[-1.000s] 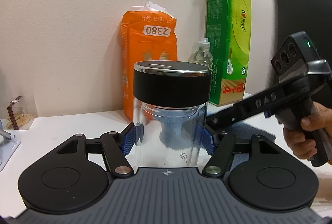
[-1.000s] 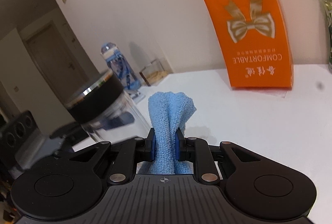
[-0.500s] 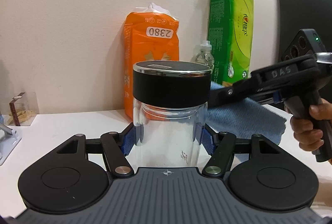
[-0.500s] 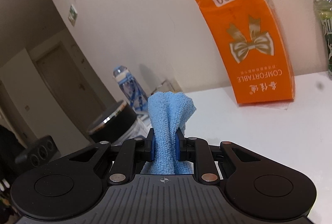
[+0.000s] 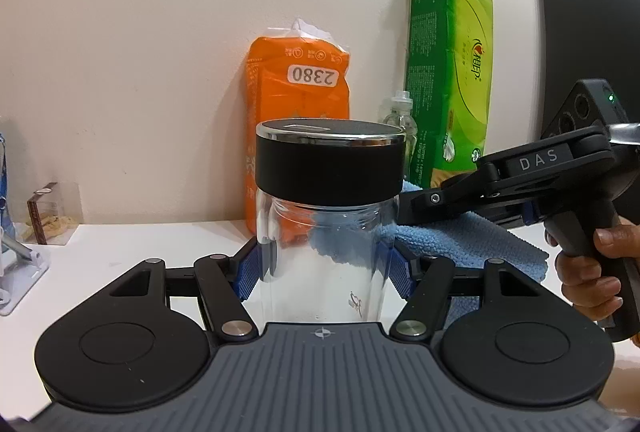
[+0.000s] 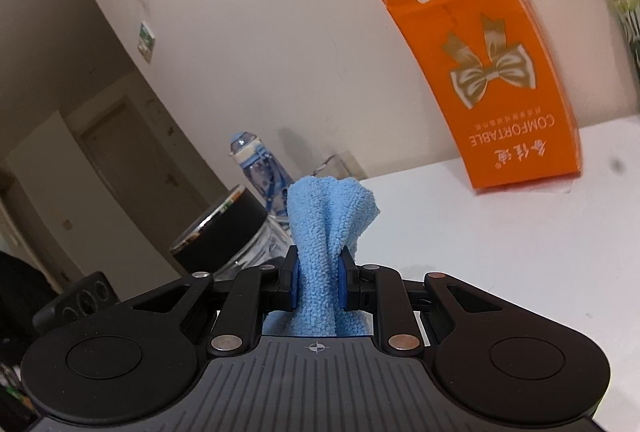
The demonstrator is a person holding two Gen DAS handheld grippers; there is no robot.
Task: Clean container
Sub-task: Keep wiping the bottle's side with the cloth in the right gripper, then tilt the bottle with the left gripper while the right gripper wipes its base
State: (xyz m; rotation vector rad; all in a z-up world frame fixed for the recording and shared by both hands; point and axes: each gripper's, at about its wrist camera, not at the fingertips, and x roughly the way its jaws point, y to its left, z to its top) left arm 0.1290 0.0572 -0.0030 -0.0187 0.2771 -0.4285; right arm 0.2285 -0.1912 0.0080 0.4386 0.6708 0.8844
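- Clear glass jar point(image 5: 324, 264) wearing a black lid point(image 5: 329, 168) with a silver rim.
- Light blue textured cloth point(image 6: 326, 264).
- Orange pack point(image 6: 492, 72) showing a pale gold bow and white label.
- Green and yellow-green pack point(image 5: 450, 72).
- White table point(image 6: 500, 252).
- Black grippers showing blue pads point(image 5: 246, 274).

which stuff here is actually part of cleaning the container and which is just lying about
In the job:
- clear glass jar with black lid, held in the left claw
- blue microfibre cloth, pinched in the right claw

Lying about:
- orange tissue pack
- green tissue pack
- small plastic bottle
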